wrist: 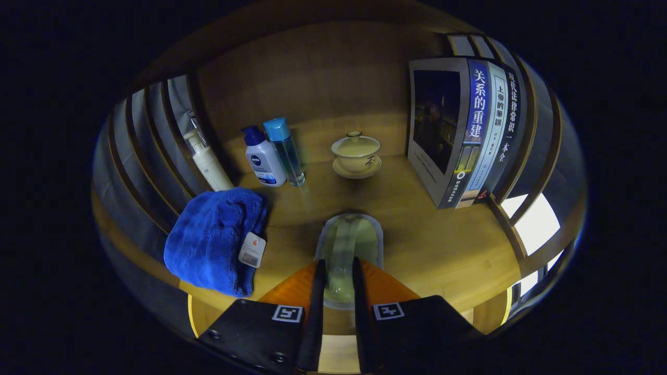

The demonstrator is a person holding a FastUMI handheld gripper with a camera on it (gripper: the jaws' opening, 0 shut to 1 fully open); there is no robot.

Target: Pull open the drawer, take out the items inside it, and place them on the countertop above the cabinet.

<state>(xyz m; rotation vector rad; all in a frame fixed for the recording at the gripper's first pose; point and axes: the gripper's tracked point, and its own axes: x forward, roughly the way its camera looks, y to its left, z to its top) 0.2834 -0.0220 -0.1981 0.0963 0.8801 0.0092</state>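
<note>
Step in hand: by my reading, setting an item from the drawer down on the countertop (417, 245); the drawer itself is out of sight here.
Gripper: the gripper (338, 278) points down over the wooden surface, fingers drawn close together with a clear glass (348, 245) clamped between them (both fingers look pressed against its sides).
Glass: see-through, apparently empty, reaching out just ahead of the fingertips; whether its base already rests on the wood I cannot tell.
Already on the countertop: a blue towel (213, 239) with a tag lies off to the left of the fingers; beyond it stand a white pump bottle (207, 162), a white bottle with a dark blue cap (263, 159) and a clear bottle with a light blue cap (285, 151), the last two touching or nearly so.
Further back: a lidded teacup (356, 152) on its saucer, straight beyond the glass; a row of upright books (464, 135) to the right.
Next move calls for: lowering the glass upright onto the bare patch between towel and books, then loosening the fingers gently so it does not tip.
Risk: glass is slippery and light; a skewed release could knock it over.
</note>
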